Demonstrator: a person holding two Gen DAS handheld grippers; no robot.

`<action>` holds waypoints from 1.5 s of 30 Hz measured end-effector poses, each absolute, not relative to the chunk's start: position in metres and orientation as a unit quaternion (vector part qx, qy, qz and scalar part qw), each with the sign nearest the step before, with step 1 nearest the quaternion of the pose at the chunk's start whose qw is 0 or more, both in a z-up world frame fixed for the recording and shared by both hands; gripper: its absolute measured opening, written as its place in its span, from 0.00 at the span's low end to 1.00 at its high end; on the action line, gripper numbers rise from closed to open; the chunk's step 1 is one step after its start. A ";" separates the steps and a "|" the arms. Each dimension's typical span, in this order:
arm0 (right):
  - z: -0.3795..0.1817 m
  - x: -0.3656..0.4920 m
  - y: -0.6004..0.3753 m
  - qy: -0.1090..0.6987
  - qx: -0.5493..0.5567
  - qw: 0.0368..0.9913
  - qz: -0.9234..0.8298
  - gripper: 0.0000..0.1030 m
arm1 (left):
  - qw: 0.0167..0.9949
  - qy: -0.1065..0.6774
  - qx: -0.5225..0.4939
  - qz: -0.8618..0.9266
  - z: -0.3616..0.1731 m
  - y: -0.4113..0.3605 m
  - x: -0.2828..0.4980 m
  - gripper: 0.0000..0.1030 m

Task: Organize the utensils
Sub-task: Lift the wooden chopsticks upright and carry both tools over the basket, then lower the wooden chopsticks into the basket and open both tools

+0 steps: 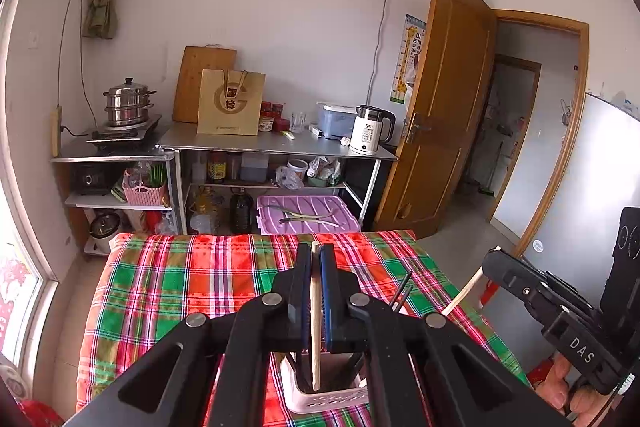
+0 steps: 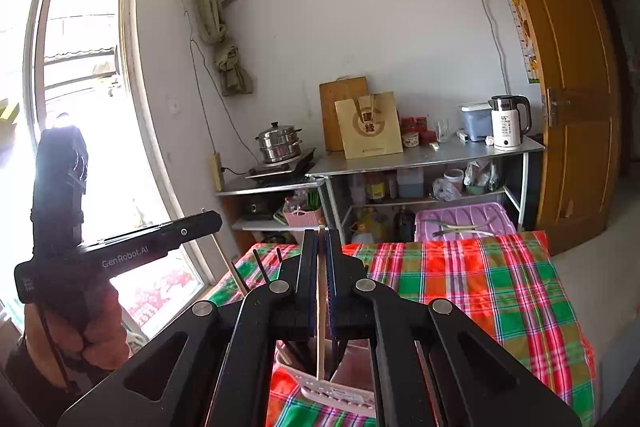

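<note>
Left hand-held gripper (image 1: 316, 259) clamped on a wooden chopstick (image 1: 316, 315); right hand-held gripper (image 2: 320, 247) clamped on another chopstick (image 2: 321, 307). Lower ends inside the white utensil basket (image 1: 328, 401) below both, on the plaid-covered table (image 1: 168, 279).

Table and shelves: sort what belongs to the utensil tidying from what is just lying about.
In the job:
- left claw, shut on a wooden chopstick
- right claw, shut on another chopstick
- white utensil basket
- dark chopsticks

Lying about:
- kettle
- steamer pot
- paper bag
- purple lid
</note>
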State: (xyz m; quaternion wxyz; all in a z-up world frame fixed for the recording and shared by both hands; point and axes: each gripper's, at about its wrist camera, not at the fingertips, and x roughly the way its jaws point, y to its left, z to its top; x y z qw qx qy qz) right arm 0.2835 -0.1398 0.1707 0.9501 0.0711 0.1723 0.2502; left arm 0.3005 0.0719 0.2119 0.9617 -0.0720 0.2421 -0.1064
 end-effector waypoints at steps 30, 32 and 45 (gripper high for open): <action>0.102 0.293 -0.124 0.247 0.040 0.934 0.253 0.04 | 0.945 0.295 -0.080 -0.118 0.128 0.077 0.304 0.04; 0.102 0.287 -0.123 0.246 0.037 0.935 0.254 0.04 | 0.945 0.294 -0.078 -0.121 0.128 0.076 0.299 0.04; 0.093 0.273 -0.121 0.269 0.023 0.929 0.255 0.09 | 0.941 0.307 -0.065 -0.130 0.123 0.073 0.274 0.05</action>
